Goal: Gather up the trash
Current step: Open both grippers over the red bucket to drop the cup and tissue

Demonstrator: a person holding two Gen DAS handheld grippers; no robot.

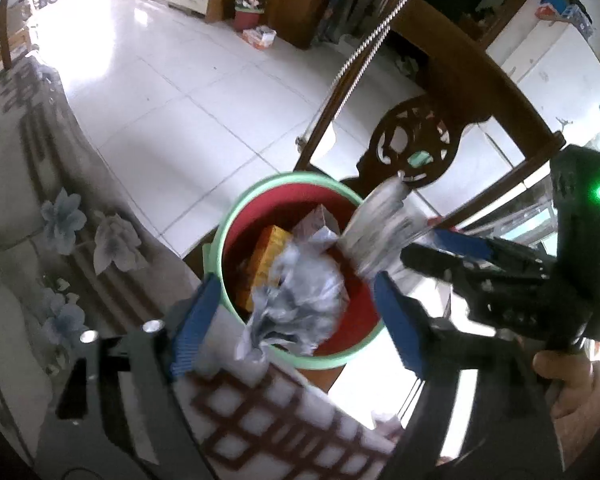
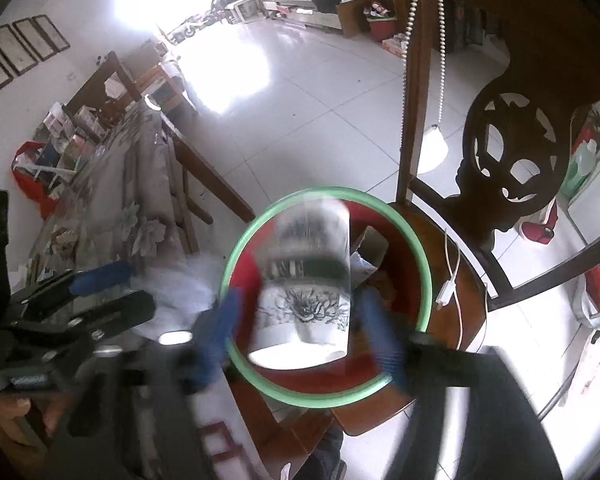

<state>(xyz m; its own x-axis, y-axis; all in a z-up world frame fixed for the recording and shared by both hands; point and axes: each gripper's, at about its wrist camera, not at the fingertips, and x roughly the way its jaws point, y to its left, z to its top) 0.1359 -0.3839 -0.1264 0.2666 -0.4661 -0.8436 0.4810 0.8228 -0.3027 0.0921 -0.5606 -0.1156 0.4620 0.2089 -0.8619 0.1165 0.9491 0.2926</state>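
Your right gripper [image 2: 300, 320], jaws spread, frames a blurred paper cup [image 2: 306, 280], seemingly released over the bin [image 2: 422, 264]: light, crushable. Left gripper [image 1: 296, 320] gapes empty.

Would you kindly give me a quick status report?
Right gripper open, paper cup between its fingers over red bin. Left gripper open, empty, above same bin. Bin holds crumpled wrappers. Nothing blocking.

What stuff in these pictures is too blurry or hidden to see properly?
- Paper cup: motion blur smears its print in both views; its lettering is unreadable.
- Red bin: its bottom is hidden under a crumpled bag and an orange box, left wrist view.
- Right gripper: blurred fingers, so whether they touch the cup is unclear.
- Checked white thing: cut off by the bottom edge.
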